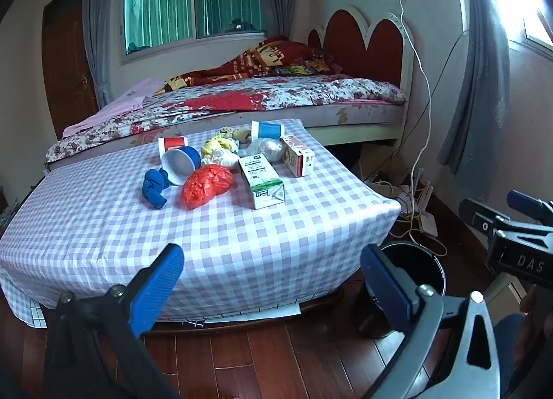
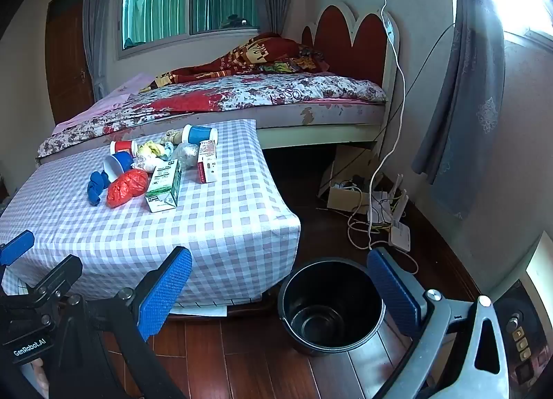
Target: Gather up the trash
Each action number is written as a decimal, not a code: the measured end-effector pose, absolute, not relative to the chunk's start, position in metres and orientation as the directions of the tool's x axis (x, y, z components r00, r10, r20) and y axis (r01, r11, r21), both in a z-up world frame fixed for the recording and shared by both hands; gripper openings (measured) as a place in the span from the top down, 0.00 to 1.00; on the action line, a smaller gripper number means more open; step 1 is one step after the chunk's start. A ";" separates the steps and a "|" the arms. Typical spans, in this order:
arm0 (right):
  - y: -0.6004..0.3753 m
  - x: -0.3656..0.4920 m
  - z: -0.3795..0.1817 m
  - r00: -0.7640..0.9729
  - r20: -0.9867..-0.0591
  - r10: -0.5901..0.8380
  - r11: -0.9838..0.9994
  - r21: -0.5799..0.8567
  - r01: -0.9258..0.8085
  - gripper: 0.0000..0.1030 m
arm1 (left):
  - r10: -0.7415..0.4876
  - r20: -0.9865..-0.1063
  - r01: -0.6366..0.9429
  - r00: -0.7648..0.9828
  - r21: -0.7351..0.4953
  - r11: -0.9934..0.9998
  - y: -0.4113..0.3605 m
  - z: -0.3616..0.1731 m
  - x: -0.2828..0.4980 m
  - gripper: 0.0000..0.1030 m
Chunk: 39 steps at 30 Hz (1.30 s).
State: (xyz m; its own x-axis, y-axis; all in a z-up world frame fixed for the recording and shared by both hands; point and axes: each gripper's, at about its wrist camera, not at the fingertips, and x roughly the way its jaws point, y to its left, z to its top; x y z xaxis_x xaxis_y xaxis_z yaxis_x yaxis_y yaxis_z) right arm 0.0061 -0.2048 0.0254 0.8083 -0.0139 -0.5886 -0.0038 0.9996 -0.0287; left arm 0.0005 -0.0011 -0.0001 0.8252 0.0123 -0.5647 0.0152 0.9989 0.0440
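A heap of trash lies on the checked tablecloth: a red crumpled bag, a knotted blue bag, a green-and-white carton, a red-and-white box, a tipped blue cup, a red cup and a blue-banded cup. A black bin stands empty on the floor by the table's right corner. My left gripper is open before the table's near edge, holding nothing. My right gripper is open above the bin, empty too.
A bed with a floral cover runs behind the table. Loose cables and a white router clutter the floor by the right wall, beside a cardboard box. The floor is dark wood planks. Grey curtains hang at right.
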 end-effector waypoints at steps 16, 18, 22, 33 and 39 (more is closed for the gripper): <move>-0.204 0.008 0.028 0.812 -0.583 -0.010 1.000 -0.018 0.000 0.01 | 0.000 -0.566 0.017 0.824 0.026 1.000 -0.005 -0.003 -0.001 0.01; -0.208 0.005 0.025 0.813 -0.582 -0.013 1.000 -0.016 0.004 0.01 | -0.002 -0.567 0.018 0.824 0.022 1.000 -0.005 -0.003 -0.001 0.01; -0.207 0.006 0.025 0.813 -0.582 -0.013 1.000 -0.018 0.004 0.01 | 0.001 -0.568 0.018 0.823 0.027 0.999 -0.007 -0.002 0.001 0.01; -0.217 0.004 0.026 0.813 -0.582 -0.008 1.000 -0.009 0.004 0.01 | -0.002 -0.569 0.020 0.822 0.026 0.999 -0.008 -0.002 0.002 0.01; -0.213 0.005 0.026 0.813 -0.582 -0.010 1.000 -0.010 0.005 0.01 | -0.001 -0.568 0.019 0.823 0.025 1.000 -0.008 -0.001 0.002 0.01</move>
State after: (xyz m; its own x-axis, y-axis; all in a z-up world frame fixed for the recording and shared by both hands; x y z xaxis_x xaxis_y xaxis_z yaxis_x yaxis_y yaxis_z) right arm 0.0048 -0.2128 0.0259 0.8134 -0.0098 -0.5816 0.0046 0.9999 -0.0104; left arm 0.0022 -0.0080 -0.0009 0.8231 -0.0015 -0.5679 0.0189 0.9995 0.0249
